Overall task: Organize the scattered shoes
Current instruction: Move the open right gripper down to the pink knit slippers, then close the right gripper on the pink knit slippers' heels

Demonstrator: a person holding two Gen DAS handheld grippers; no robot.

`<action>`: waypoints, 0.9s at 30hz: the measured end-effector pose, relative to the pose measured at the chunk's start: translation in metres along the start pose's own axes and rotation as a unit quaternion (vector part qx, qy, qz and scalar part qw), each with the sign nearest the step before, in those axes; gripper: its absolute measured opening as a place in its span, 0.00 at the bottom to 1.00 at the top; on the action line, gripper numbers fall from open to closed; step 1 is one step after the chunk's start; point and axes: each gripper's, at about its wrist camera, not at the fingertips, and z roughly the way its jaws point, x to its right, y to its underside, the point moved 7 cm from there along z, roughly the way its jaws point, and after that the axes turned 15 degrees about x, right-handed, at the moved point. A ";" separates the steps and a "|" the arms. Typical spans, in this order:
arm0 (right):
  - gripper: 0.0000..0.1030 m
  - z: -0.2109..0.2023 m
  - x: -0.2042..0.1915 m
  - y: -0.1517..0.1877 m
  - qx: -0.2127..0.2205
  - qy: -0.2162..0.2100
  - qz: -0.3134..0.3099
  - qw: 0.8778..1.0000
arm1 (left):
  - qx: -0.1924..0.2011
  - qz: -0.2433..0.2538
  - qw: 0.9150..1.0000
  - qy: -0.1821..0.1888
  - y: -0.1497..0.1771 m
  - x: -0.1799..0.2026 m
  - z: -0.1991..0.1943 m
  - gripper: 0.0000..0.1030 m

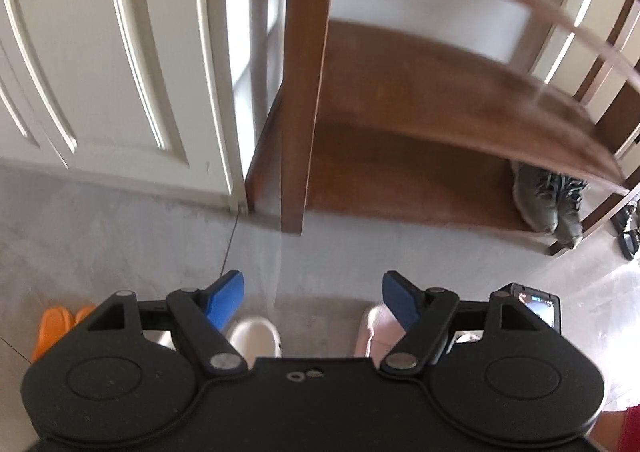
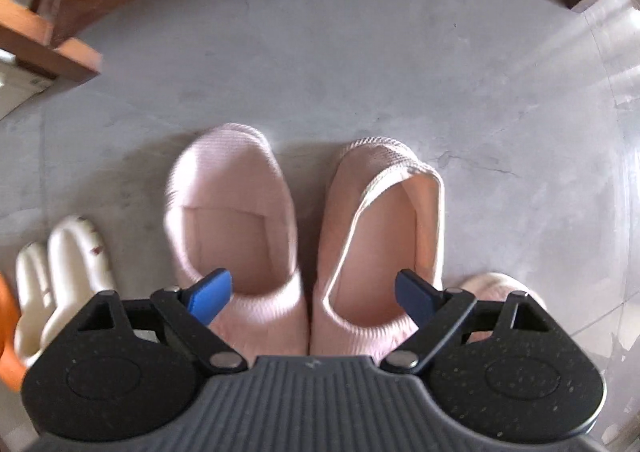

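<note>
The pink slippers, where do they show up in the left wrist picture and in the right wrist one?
Left wrist: only one pink slipper's toe peeks out at bottom centre, behind the left gripper's right finger.
Right wrist: both pink slippers lie side by side at centre, under the open right gripper.
Shared landmark: the white slippers, left of the pink pair.

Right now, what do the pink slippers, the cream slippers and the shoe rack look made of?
Pink slippers: soft knitted fabric, matte, with ribbed texture and stitched rims. Cream slippers: probably moulded foam or rubber, smooth with a slight sheen. Shoe rack: brown wood or wood veneer, smooth finish; blur hides the grain.
</note>
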 end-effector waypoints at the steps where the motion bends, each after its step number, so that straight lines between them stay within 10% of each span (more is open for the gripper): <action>1: 0.87 0.006 -0.001 0.001 0.000 0.000 0.002 1.000 | -0.002 0.003 1.000 0.001 0.003 -0.005 0.000 0.74; 8: 0.82 0.018 -0.010 0.009 0.015 -0.001 -0.027 1.000 | -0.026 0.019 0.999 0.010 0.022 -0.012 0.014 0.74; 13: 0.38 0.023 -0.016 0.012 0.038 -0.012 -0.066 0.997 | -0.033 0.005 0.999 0.007 0.032 -0.008 0.018 0.74; 18: 0.15 0.020 -0.006 0.012 0.060 -0.034 -0.045 0.997 | -0.036 -0.005 0.999 0.008 0.038 -0.005 0.024 0.74; 27: 0.13 0.019 -0.017 0.018 0.091 -0.102 -0.116 0.984 | -0.039 -0.003 0.999 0.010 0.049 0.001 0.025 0.74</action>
